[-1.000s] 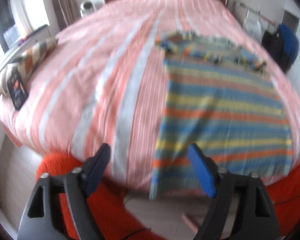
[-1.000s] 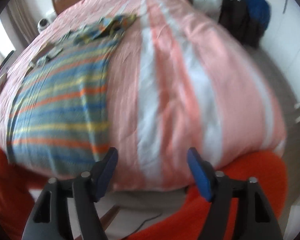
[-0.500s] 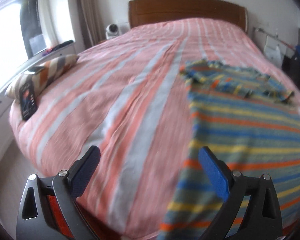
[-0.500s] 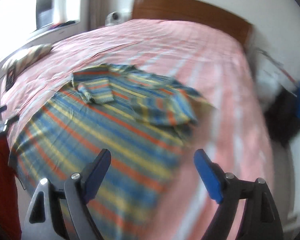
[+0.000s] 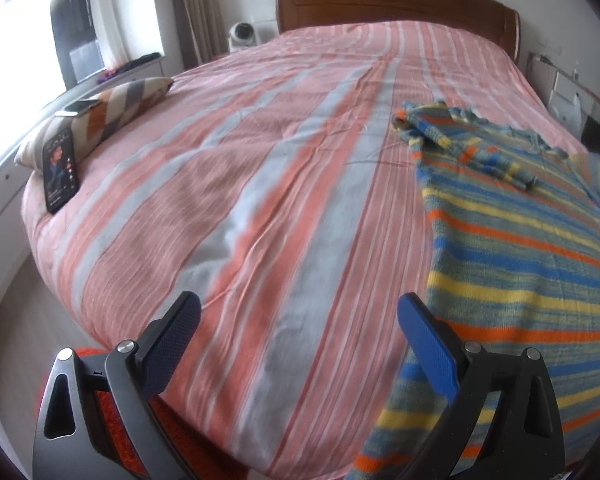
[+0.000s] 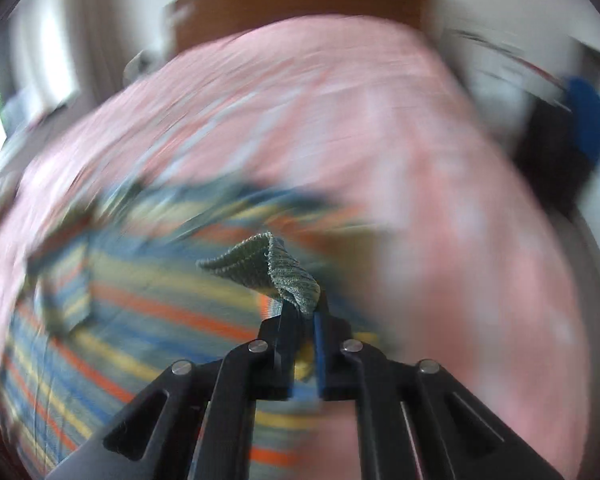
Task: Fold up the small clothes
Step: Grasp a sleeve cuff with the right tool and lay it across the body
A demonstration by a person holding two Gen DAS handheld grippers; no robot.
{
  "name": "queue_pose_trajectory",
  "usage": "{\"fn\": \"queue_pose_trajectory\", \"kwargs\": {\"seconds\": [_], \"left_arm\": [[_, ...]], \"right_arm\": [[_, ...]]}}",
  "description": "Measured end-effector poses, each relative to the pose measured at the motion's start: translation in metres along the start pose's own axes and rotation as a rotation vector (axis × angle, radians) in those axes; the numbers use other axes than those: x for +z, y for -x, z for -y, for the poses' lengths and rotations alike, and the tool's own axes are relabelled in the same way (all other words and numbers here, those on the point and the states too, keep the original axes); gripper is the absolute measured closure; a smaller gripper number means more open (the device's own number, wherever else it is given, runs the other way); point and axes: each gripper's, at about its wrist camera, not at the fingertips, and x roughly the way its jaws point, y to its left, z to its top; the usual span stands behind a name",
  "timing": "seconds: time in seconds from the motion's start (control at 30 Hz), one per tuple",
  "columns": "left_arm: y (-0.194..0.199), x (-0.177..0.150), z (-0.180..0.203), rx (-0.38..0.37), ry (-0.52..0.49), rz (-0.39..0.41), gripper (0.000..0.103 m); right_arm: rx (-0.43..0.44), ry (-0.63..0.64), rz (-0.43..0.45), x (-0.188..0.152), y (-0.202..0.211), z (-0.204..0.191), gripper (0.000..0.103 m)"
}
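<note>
A striped knit sweater [image 5: 532, 264], in blue, yellow, orange and grey-green, lies flat on the right side of the bed, its sleeves bunched near the far end. My left gripper [image 5: 300, 328] is open and empty above the bed's near edge, to the left of the sweater. In the blurred right wrist view my right gripper [image 6: 302, 314] is shut on a grey-green ribbed edge of the sweater [image 6: 272, 268], lifted above the rest of the garment [image 6: 100, 320].
The bed has a pink and grey striped cover [image 5: 260, 184] and a wooden headboard [image 5: 396, 0]. A striped pillow [image 5: 100, 120] and a phone [image 5: 60, 168] lie at the left edge. Dark and blue clothes [image 6: 580, 128] hang right of the bed.
My right gripper has closed on the sweater's edge and lifted it while moving fast. My left gripper stayed open and shifted slightly left over the bed's near edge.
</note>
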Motion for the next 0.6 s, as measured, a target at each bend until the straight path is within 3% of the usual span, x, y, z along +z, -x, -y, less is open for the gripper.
{"fn": "queue_pose_trajectory", "kwargs": {"seconds": [0.1,0.2,0.3,0.47,0.6], "left_arm": [[-0.002,-0.001,0.004,-0.003,0.002,-0.006,0.004],[-0.002,-0.003,0.008,0.008,-0.013,-0.008,0.004],[-0.001,-0.006,0.01,0.039,-0.031,0.0,0.004],[-0.001,-0.006,0.004,0.058,-0.026,-0.007,0.004],[-0.004,-0.007,0.003,0.062,-0.025,-0.02,0.004]], "right_arm": [[-0.114,-0.174,0.023,-0.007,0.034,0.094,0.096],[-0.15,-0.275,-0.026,-0.03,0.041,0.151,0.096],[-0.11,-0.387,-0.062,-0.056,0.037,0.174,0.097],[-0.123,-0.531,-0.069,-0.09,0.028,0.197,0.098],[-0.059,-0.621,-0.079,-0.097,0.015,0.21,0.097]]}}
